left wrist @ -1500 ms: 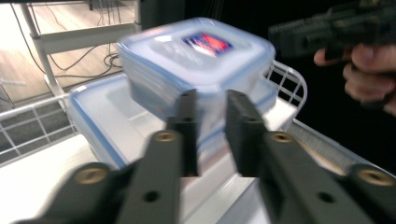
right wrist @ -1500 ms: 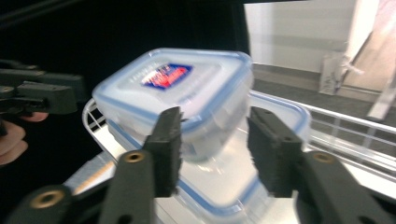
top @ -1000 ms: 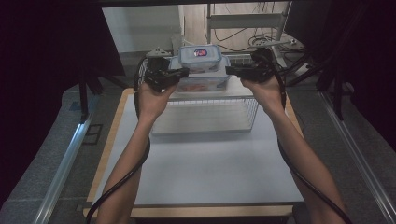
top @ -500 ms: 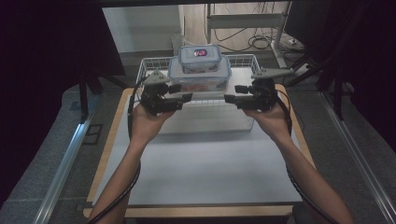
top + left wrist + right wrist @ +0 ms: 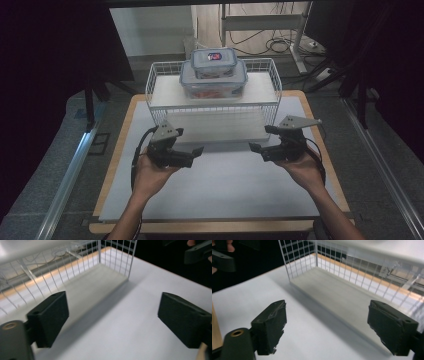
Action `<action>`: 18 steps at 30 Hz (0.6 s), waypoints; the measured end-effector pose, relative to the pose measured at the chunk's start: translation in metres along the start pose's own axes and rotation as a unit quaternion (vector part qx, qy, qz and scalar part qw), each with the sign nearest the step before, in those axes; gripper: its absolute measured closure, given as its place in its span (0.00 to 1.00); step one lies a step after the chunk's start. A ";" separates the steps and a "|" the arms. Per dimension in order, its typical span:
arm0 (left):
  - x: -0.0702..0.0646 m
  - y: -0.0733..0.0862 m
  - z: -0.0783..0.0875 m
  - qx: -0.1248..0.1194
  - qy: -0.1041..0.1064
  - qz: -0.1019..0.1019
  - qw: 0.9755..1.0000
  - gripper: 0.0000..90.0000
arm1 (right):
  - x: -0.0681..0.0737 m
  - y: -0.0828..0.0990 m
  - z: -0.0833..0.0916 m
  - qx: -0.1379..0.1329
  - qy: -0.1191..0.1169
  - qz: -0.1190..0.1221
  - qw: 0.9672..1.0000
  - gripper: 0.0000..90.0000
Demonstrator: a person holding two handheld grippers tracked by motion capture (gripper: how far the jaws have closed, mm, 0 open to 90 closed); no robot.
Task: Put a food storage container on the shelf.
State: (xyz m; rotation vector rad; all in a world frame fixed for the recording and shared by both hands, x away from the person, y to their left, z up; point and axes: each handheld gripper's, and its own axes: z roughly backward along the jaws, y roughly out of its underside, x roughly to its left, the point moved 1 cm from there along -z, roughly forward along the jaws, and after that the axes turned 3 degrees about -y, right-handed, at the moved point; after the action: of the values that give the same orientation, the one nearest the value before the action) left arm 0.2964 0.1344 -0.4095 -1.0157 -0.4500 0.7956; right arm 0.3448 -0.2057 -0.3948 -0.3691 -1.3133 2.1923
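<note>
Two clear plastic containers with blue lids are stacked on the top shelf of a white wire rack [image 5: 165, 95], the small container [image 5: 215, 62] on the large container [image 5: 213, 82]. My left gripper [image 5: 194, 153] hovers over the white mat in front of the rack's left end. The right gripper [image 5: 256, 147] mirrors it at the right end. Both point inward at each other, well below and in front of the containers. Their jaws have just been opening and now stand wide with nothing between them, as the left gripper [image 5: 112, 317] and the right gripper [image 5: 334, 327] show close up.
The rack's lower shelf [image 5: 100, 282] lies just ahead of the jaws, with the rack's wire side walls [image 5: 299, 257] rising around it. A white mat [image 5: 225, 185] covers the wooden table [image 5: 120, 150]. Dark curtains and cabling stand beyond the table.
Both grippers were at the sides of the stacked containers on the rack. They have let go, opened, and come down and back toward the person. The containers stay on the rack.
</note>
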 end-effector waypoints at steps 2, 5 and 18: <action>-0.003 0.015 0.002 0.004 -0.003 0.007 1.000 0.08 | 0.003 0.014 0.004 0.001 0.006 -0.001 1.000 0.14; -0.006 0.038 0.007 0.000 -0.014 0.012 1.000 0.07 | 0.006 0.031 0.009 -0.001 0.003 -0.010 1.000 0.12; -0.013 0.131 0.010 0.077 -0.089 -0.017 0.993 0.01 | 0.005 0.110 0.009 0.039 0.025 0.000 0.999 0.07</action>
State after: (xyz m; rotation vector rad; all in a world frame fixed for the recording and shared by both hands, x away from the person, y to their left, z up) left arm 0.2321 0.1682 -0.5193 -0.7946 -0.5479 0.8816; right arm 0.3013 -0.2500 -0.4865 -0.3912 -1.1976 2.2122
